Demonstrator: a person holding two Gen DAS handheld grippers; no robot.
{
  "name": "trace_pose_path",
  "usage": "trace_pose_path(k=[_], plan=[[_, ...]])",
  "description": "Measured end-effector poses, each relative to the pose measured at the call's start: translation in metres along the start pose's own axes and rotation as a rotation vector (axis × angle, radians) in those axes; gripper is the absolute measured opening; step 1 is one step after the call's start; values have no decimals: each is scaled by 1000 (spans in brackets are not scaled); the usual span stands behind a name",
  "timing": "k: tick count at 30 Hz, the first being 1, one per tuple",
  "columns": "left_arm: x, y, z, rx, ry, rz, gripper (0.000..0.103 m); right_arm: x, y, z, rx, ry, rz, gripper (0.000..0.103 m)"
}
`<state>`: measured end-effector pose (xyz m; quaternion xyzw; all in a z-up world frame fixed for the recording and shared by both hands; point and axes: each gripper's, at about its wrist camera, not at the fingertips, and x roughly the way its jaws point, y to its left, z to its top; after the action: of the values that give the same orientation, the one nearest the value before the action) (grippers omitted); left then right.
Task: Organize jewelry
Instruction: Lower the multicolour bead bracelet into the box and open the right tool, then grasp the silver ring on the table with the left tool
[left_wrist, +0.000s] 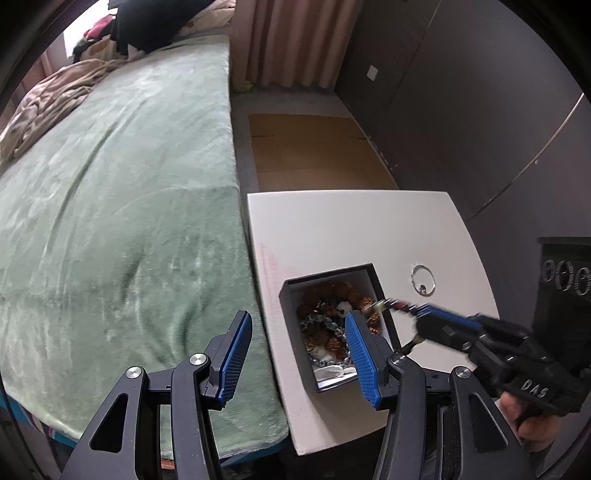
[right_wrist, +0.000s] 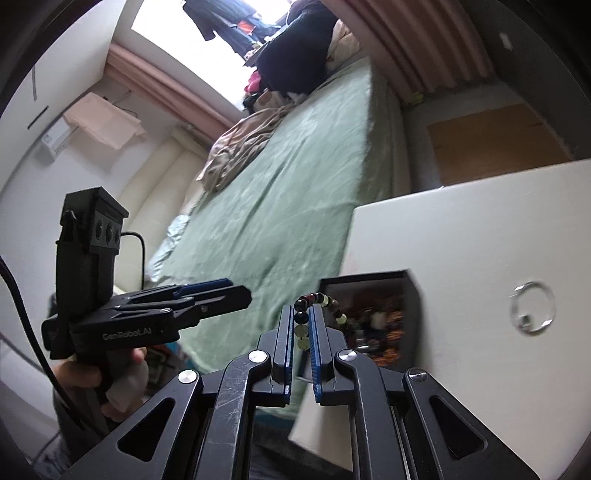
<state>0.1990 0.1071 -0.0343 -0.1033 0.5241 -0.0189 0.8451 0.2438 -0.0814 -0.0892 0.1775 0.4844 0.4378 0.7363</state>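
A black box (left_wrist: 291, 295) full of beaded jewelry (left_wrist: 332, 325) sits on the white table (left_wrist: 351, 229) beside the bed. My left gripper (left_wrist: 297, 325) is open and empty, hovering above the box's left side and the table's left edge. My right gripper (right_wrist: 301, 312) is shut on a beaded bracelet (right_wrist: 325, 301) with dark and pale beads, held just above the box (right_wrist: 413, 291). In the left wrist view the right gripper (left_wrist: 421, 312) holds the bracelet (left_wrist: 388, 304) over the box's right edge. A silver bangle (left_wrist: 423, 280) lies on the table right of the box.
A bed with a green blanket (left_wrist: 122, 206) runs along the table's left side. Flat cardboard (left_wrist: 314, 147) lies on the floor beyond the table. A dark wardrobe (left_wrist: 480, 110) stands at the right. The bangle also shows in the right wrist view (right_wrist: 532, 307).
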Motion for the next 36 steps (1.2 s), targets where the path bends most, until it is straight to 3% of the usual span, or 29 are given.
trace_pose_path(k=[3,4,5,6,10,12,16,20,25,36], plan=[[-4,4,0,-13,-10,8,54,21,-9,-1,48,67,-30,15],[-6,4,-1,-16,-11,8,54,26,-14,-1,70,86,-46,20],[-6,4,-1,-17,-11,8,54,27,-17,-2,81,88,-56,33],[-7,4,-2,-16,-10,7,54,23,-20,-2,91,75,-75,40],[-7,-1,-3,-3,-11,1,54,-1,-25,4,89,15,-82,44],[-6,-6,-3,5,-11,-8,54,-13,-26,5,84,-15,-89,57],[-1,-21,-2,28,-9,-28,54,-35,-33,6,90,-44,-101,60],[6,-39,0,55,-1,-45,54,-53,-43,7,104,-70,-130,80],[17,-61,4,84,12,-70,54,-78,-64,6,137,-90,-162,84],[57,-114,17,133,61,-111,54,-124,-105,-7,215,-85,-281,84]])
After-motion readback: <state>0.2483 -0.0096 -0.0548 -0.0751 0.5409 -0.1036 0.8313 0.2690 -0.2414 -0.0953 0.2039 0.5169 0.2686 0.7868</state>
